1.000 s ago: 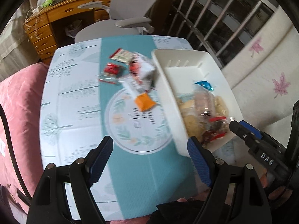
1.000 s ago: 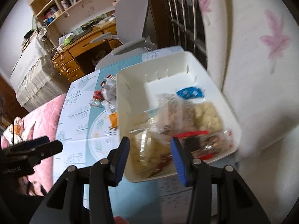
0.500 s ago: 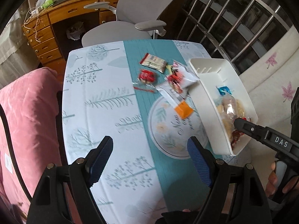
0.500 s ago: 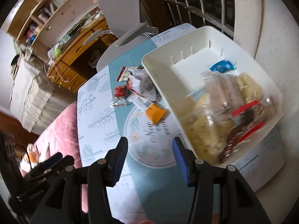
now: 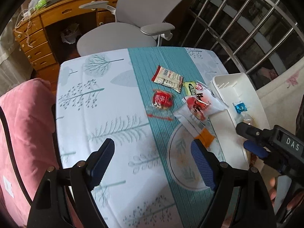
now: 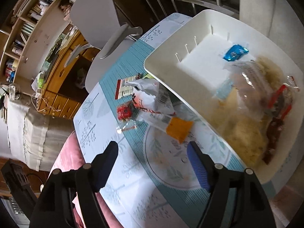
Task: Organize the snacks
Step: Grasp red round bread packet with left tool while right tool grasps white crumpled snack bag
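Two grippers, left [image 5: 153, 162] and right [image 6: 153, 162], fingers apart, empty; one white bin [image 6: 165, 70]; five loose snack packets [image 5: 161, 99].

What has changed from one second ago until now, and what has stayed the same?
Both tongs drew back from the white bin toward the loose snacks. The right tongs have just been opening, nothing between them. The left tongs stayed open and empty. The snacks and the bin did not move.

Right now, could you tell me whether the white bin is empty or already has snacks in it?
Partly filled. The white bin holds a blue candy and clear bags of snacks; its far end is bare.
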A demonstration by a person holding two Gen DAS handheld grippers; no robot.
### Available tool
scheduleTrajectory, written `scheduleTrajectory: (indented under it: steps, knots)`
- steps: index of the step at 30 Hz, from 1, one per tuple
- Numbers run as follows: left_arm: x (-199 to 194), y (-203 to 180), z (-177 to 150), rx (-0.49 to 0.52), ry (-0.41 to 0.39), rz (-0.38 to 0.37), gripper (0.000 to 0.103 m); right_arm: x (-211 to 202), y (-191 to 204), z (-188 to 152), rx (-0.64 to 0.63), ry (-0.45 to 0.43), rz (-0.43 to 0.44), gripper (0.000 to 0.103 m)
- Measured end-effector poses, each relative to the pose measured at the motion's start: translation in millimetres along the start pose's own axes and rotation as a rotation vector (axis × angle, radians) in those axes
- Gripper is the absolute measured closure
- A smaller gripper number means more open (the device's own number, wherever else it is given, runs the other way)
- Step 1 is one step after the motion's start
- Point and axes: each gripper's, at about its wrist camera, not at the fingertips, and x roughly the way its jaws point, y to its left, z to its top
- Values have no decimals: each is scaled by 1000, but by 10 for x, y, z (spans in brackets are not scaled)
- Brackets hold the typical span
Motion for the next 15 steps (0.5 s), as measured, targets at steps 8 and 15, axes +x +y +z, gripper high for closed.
scheduleTrajectory:
  steps: [8,15]
  knots:
    - [641,-36,308,20,6,-15,19,433,48,144,26,-54,48,28]
    - [1077,-85,409,46,3,-17,19,698,27,278,71,-75,56,28]
